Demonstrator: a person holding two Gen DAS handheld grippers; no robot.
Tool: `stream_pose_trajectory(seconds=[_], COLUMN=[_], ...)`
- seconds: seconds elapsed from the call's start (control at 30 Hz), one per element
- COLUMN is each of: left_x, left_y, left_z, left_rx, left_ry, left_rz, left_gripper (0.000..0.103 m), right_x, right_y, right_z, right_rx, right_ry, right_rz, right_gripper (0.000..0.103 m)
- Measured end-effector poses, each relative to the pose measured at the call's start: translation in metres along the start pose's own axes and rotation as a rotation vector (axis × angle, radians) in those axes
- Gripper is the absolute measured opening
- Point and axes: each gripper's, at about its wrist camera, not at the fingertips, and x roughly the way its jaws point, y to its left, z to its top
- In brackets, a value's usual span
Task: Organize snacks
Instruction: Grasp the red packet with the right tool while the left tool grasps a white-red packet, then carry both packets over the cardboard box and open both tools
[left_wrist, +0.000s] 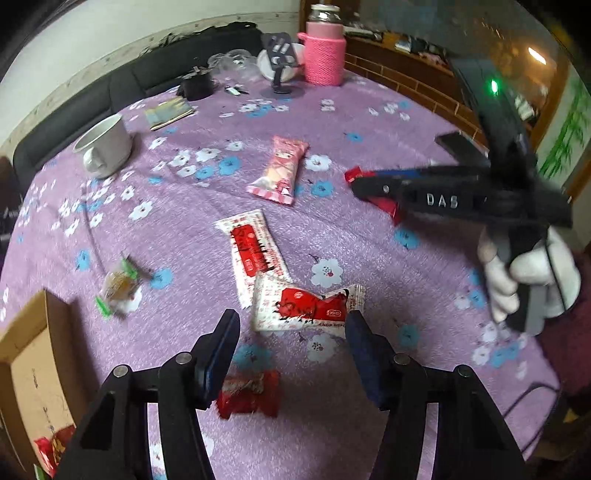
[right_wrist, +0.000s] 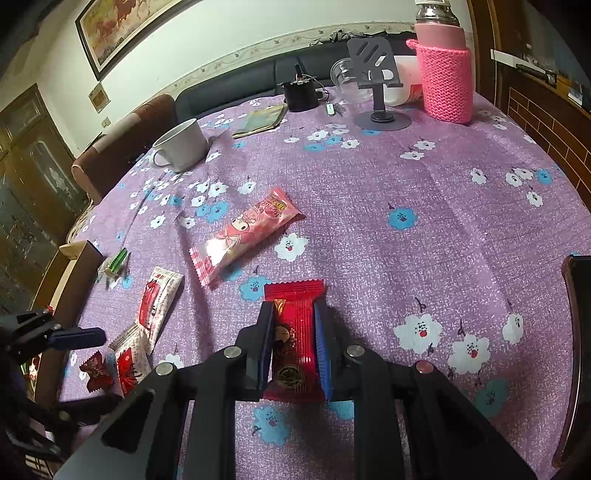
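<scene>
Right tongs (right_wrist: 293, 345) grip the red ribbed foil snack packet (right_wrist: 295, 332); left tongs (left_wrist: 291, 354), open and empty, should centre over the white-and-red sachet (left_wrist: 303, 306) just ahead before closing.

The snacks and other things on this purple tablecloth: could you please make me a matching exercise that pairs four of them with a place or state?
Things:
1. red snack packet
2. pink snack bar
3. white mug
4. pink knitted flask

Places or states:
A. standing upright at the far edge of the table
B. lying flat in the middle of the cloth
C. clamped between the right gripper's fingers
D. at the far left, handle towards the camera

Pairs: 1-C, 2-B, 3-D, 4-A
</scene>
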Motion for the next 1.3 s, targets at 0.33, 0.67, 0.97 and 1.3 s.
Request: stream_pose_trajectory(seconds=[0.33,0.67,0.97,1.3], left_x=[0.028,0.026,-0.012,-0.067], left_y=[-0.026,-0.06,-0.055,0.011], left_z=[0.021,0.014,0.011,-0.028], left_rx=[-0.067,-0.022,-0.105,-0.25], left_ry=[-0.008,-0.027,-0.148,-0.246], left_rz=[-0.09,-0.031,-0.105,-0.014], left_gripper=[0.07,0.025,0.022,0.022], right_x=[-0.001,-0.002,-0.011,-0.023], right_y=[0.0,0.002,-0.004,0.013], right_z=[-0.001,-0.002,0.001,-0.002], right_rx=[0.004,-0.007,0.043,0.02], right_ry=[-0.002,0.002,-0.043,-0.101], right_rz=[0.006,-0.022,0.007,0.046], right_gripper=[0.021,0.019,0.019,0.019])
